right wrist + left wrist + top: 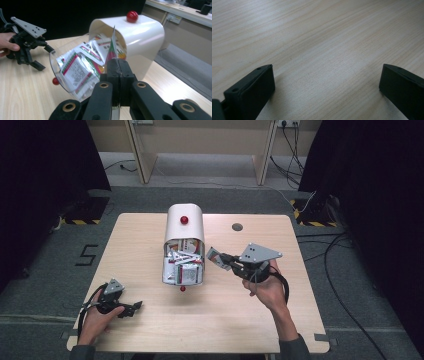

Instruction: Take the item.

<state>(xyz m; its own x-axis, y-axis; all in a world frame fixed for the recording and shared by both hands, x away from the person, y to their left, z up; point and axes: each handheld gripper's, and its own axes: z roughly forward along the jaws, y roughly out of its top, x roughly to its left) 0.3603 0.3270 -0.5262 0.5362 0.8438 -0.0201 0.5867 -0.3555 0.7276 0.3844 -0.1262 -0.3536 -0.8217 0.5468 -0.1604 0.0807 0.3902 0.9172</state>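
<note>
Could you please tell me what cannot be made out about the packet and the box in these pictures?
- Packet print: right gripper view, seen edge-on, its lower part clamped in the right gripper.
- Packet label: high view, too small.
- White box back contents: both views, hidden by its hood and front sachets.

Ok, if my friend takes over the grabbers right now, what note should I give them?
Right gripper: shut on one packet, held in the air beside the white bin.
Left gripper: open, holding nothing, resting low on the table.
Bin: lying on its side mid-table, clear lid folded down, more packets piled in its mouth.
Done: one packet gripped.
Left: probably moving that packet, then the others.
</note>
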